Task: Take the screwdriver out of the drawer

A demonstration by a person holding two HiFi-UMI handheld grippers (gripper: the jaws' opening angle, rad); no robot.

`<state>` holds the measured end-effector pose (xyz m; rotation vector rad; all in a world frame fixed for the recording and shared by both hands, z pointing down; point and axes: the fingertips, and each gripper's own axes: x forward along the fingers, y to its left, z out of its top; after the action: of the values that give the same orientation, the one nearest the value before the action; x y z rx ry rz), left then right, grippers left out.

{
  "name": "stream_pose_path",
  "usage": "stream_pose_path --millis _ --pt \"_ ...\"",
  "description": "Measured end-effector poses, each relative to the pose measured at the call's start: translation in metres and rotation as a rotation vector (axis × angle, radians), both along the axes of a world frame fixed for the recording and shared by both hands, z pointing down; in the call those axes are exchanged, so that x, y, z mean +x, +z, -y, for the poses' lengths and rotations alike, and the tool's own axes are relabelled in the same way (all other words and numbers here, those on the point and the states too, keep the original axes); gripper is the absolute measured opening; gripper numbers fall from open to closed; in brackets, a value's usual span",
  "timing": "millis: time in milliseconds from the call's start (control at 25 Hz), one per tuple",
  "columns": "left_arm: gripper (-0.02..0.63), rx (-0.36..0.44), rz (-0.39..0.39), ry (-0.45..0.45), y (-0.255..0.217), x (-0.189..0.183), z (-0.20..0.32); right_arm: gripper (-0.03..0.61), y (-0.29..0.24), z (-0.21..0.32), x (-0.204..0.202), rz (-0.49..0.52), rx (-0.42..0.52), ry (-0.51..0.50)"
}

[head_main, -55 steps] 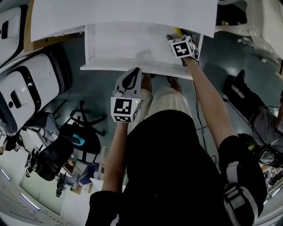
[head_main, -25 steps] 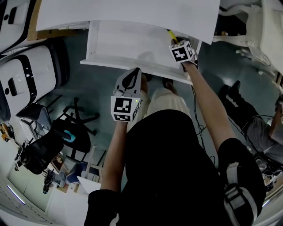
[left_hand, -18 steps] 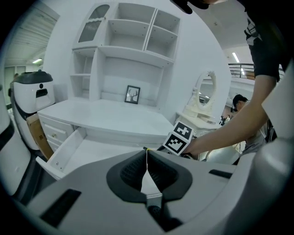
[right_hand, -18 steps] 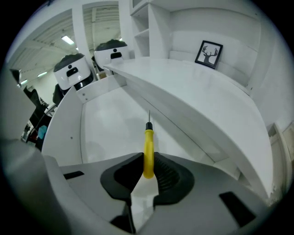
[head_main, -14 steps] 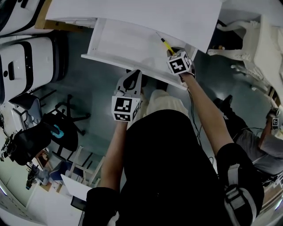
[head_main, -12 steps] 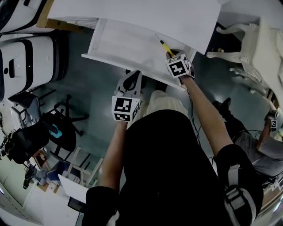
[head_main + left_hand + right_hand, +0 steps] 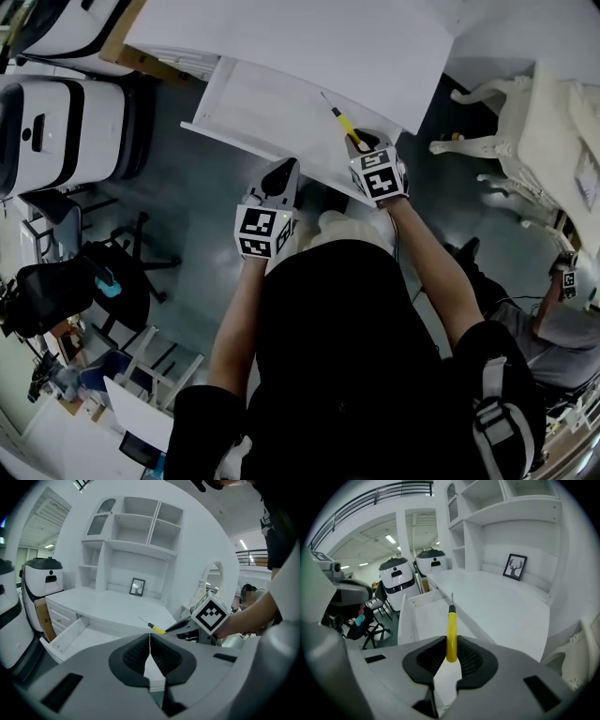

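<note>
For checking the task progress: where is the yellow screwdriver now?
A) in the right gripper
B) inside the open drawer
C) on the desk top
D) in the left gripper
A: the right gripper is closed on the yellow handle of the screwdriver, while the left gripper is shut and empty.

No readable text, brand or number anywhere. Nearest thing to a sign is the black-and-white square marker patterns on the left cube [image 7: 261, 232], behind the jaws of the left gripper [image 7: 150, 641], and on the right cube [image 7: 379, 176], behind the jaws of the right gripper [image 7: 451, 651]. They are code patterns only, no letters. The framed picture [image 7: 515, 567] on the desk [image 7: 497, 602], far beyond the right jaws and off to their right, shows an antlered deer head with no caption. White machines [image 7: 396, 581] left of those jaws: any labels are too small to make out.
</note>
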<state>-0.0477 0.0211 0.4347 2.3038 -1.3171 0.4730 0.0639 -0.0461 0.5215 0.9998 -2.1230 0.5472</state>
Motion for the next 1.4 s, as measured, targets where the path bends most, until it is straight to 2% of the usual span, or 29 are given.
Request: stream_pose_path --millis 160,680,880,1040,1400 --pt "0.025 0.027 -0.022 -0.011 -0.014 0.005 0.001 0.084 -0.045 -0.003 0.005 0.071 0.070 0.024" --pt "0.025 0.130 -0.077 -0.063 -0.076 0.006 0.015 0.084 -0.184 -0.004 0.025 0.411 0.285 0.106" --pt "0.025 0.144 -0.088 -0.060 -0.084 0.012 0.011 0.084 -0.213 -0.004 0.033 0.446 0.359 0.114" --pt "0.025 0.144 -0.091 -0.059 -0.085 0.016 0.007 0.084 -0.221 -0.008 0.039 0.489 0.370 0.124" --pt "0.025 0.144 -0.095 -0.053 -0.084 0.020 0.009 0.081 -0.221 -0.012 0.041 0.494 0.382 0.101"
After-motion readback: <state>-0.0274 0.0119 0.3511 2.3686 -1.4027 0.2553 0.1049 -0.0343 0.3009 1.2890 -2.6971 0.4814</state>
